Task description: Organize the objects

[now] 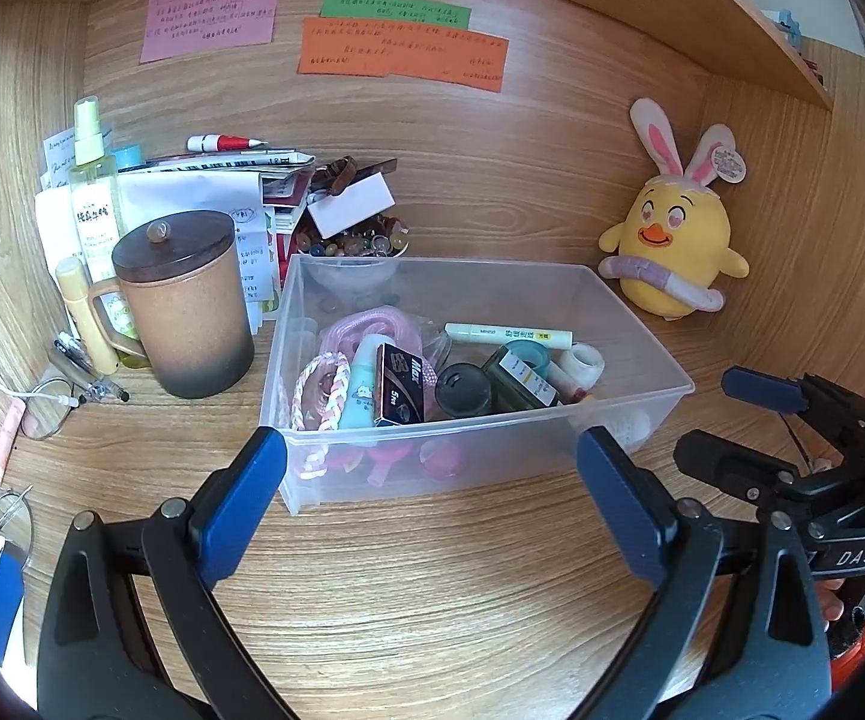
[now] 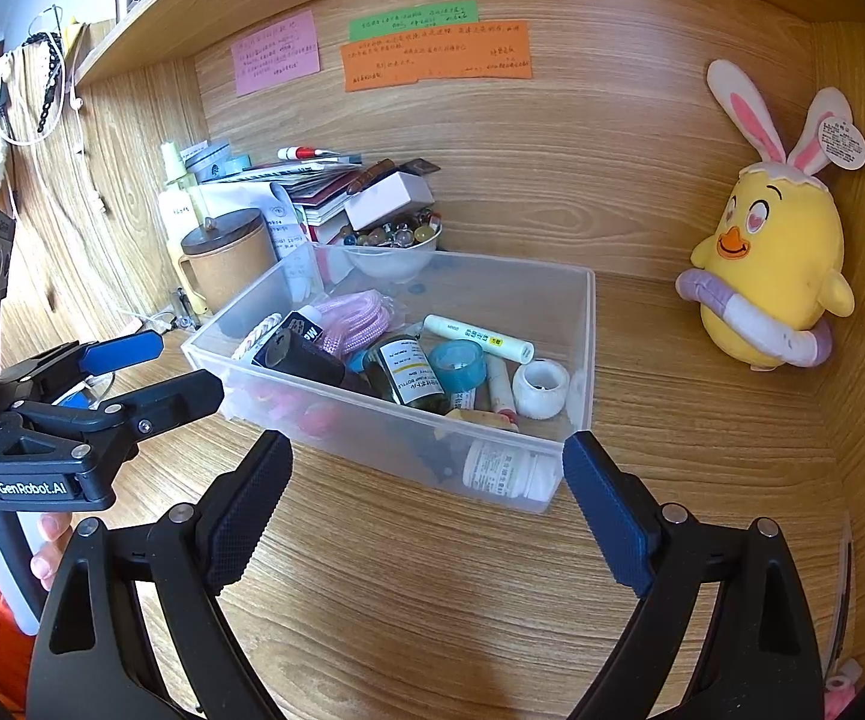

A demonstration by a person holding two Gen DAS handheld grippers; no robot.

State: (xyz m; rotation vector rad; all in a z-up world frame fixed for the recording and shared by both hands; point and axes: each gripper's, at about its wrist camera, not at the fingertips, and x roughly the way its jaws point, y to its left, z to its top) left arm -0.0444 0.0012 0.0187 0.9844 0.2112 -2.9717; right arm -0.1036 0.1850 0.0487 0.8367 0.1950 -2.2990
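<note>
Wooden tabletop [image 1: 432, 570] carries a clear bin [image 1: 630, 360] of small items near its back edge, a mug [image 1: 186, 306] beside it. Left tongs [image 1: 432, 498] and right tongs [image 2: 426, 498] hang spread apart, empty, before the bin.

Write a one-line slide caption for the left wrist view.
Open left gripper faces a clear plastic bin of small items beside a lidded brown mug.

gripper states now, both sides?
Left gripper: open, holding nothing.
Right gripper: open, holding nothing.
</note>
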